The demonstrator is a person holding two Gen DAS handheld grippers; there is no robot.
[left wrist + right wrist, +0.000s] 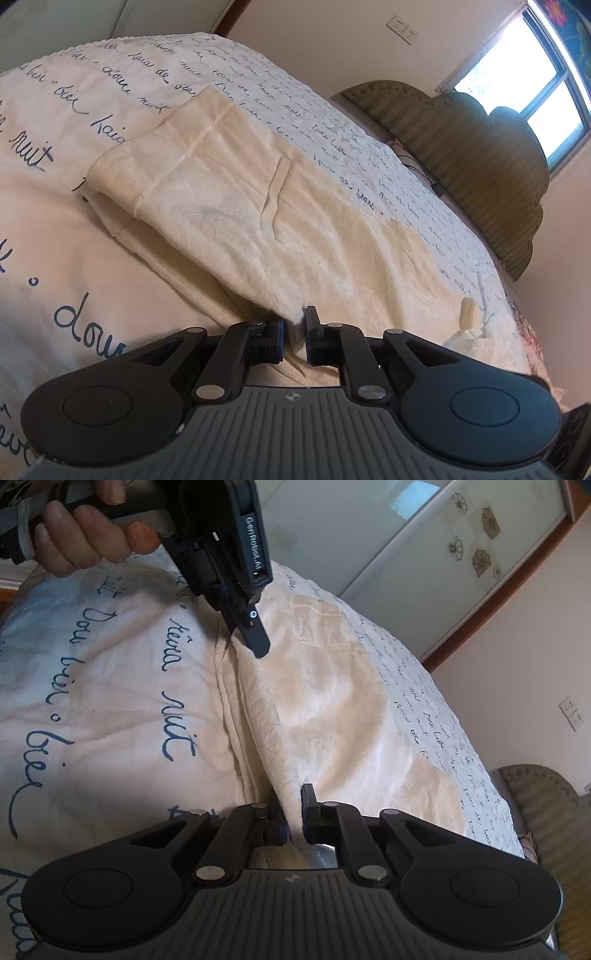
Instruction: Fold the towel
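Cream towel (229,206): half-folded on your bed (55,240), running toward twelve o'clock. Left gripper (294,326) and right gripper (293,812) each pinch an edge, narrow, to keep layers aligned.

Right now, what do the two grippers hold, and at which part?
Right gripper pinches the folded cream terry towel at its near edge. Left gripper has a towel corner between its fingers.

Cream plush towel (229,192) lay doubled over on the script-printed bedspread (55,236), creased, near edges stacked, corners lifted slightly off that bedspread.
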